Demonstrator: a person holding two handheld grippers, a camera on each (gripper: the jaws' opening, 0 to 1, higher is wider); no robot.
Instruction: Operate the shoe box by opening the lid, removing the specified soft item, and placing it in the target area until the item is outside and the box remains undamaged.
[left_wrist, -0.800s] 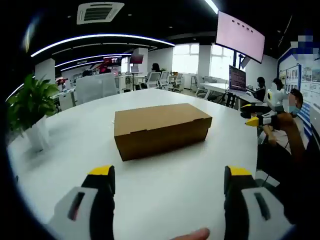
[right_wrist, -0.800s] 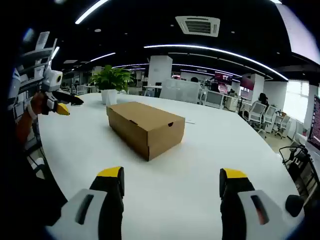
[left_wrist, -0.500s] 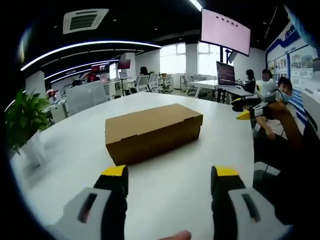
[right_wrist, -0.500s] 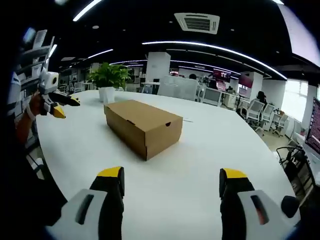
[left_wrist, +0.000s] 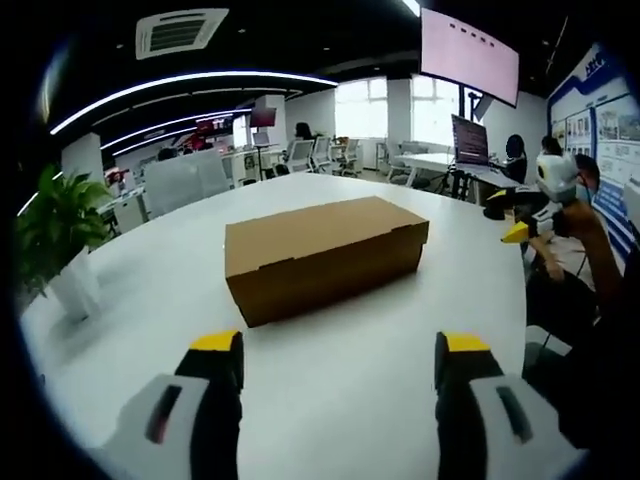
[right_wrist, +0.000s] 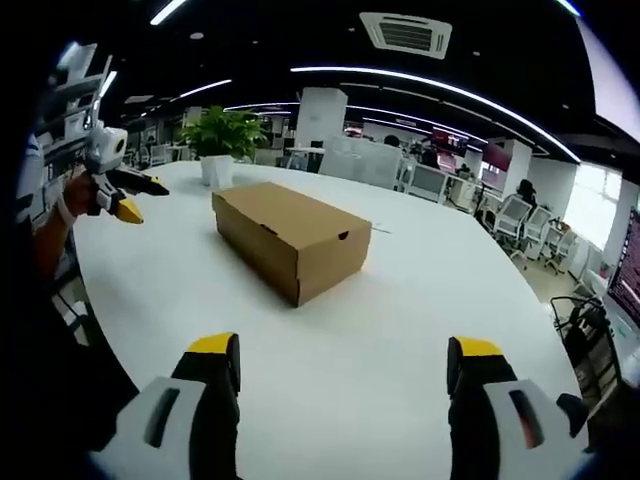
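Now the shoe box (left_wrist: 322, 255) of brown cardboard lies with its lid closed near the middle of the round white table (left_wrist: 150, 300). It stands apart from both grippers, and nothing touches it. Seen from the left gripper view, the left gripper (left_wrist: 340, 360) has its jaws spread wide over bare table, holding nothing. The right gripper (right_wrist: 342, 362) is the same in the right gripper view, jaws wide apart and empty, with the box ahead of them. A potted plant (right_wrist: 222, 145) stands on the table beyond the box, near the far edge. Office desks and chairs (right_wrist: 510, 225) are behind the table.
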